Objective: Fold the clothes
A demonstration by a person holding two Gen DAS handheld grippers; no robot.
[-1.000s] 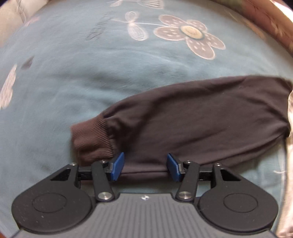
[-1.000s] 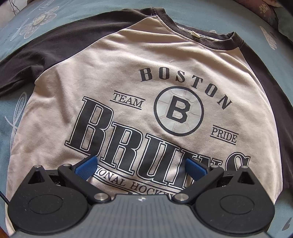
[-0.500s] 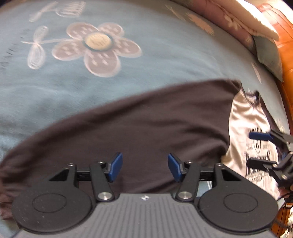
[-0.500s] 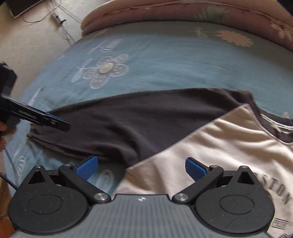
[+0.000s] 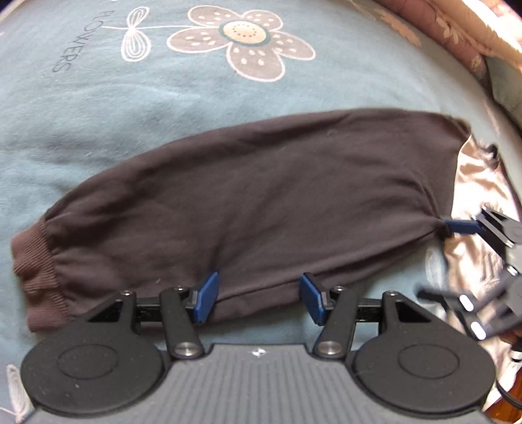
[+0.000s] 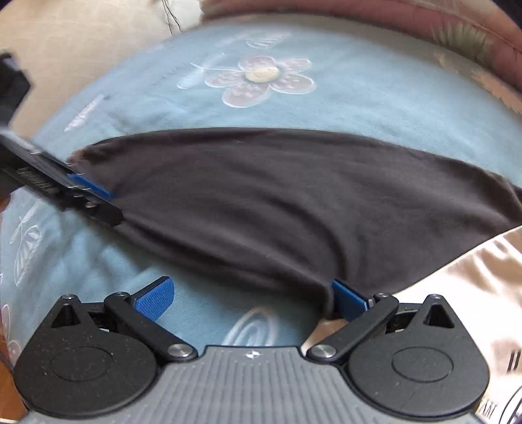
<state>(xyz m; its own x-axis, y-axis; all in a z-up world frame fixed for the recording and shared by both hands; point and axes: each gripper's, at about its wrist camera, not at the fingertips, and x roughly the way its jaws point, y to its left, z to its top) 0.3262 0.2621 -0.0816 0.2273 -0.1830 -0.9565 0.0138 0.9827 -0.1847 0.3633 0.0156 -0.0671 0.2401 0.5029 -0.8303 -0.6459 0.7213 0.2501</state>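
A raglan shirt lies flat on the bed, and its dark brown sleeve stretches out to the left, ending in a ribbed cuff. My left gripper is open over the sleeve's near hem, which lies between the blue pads without being pressed. It also shows in the right wrist view by one blue fingertip at the cuff end. My right gripper is wide open at the underarm. Its right fingertip touches the fabric where the sleeve meets the cream body.
The blue bedsheet carries a large flower print. A pinkish quilt is bunched along the far edge. Bare floor shows past the bed's left side in the right wrist view.
My right gripper has swung from above the shirt's printed chest leftward to the underarm of the sleeve. My left gripper's jaws opened slightly; it drifted along the sleeve and back, the cuff again in view.
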